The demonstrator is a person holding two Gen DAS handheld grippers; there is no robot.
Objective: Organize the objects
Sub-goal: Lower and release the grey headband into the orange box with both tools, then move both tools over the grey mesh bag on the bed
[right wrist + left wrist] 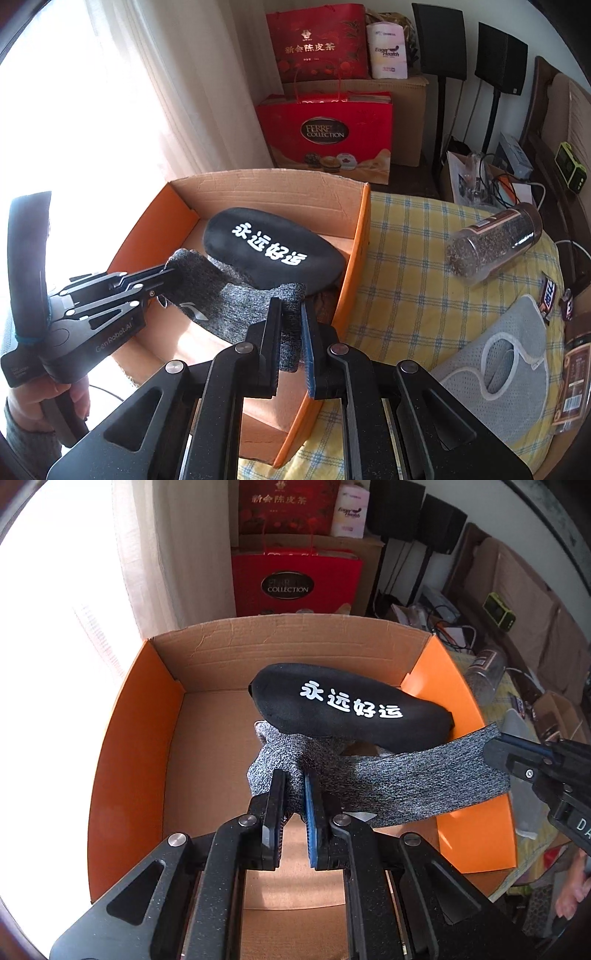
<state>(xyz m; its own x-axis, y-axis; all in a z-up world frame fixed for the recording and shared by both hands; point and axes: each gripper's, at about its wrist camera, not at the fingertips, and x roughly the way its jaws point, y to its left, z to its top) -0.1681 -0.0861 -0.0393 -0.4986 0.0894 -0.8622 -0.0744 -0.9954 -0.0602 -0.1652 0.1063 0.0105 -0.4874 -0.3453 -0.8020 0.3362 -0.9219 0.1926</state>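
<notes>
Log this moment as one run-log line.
left gripper: shut on grey sock | right gripper: shut on grey sock | sock: stretched over orange box | black pouch: inside box

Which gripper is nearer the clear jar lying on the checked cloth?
Right. The right gripper pinches the grey sock at the orange box's wall beside the cloth; the jar lies beyond. The left gripper holds the sock's other end, deeper over the box.

Left gripper point(294, 781) and right gripper point(290, 308) both angled downward, fingers clamped shut on fabric; each held by a hand point(40, 398).
</notes>
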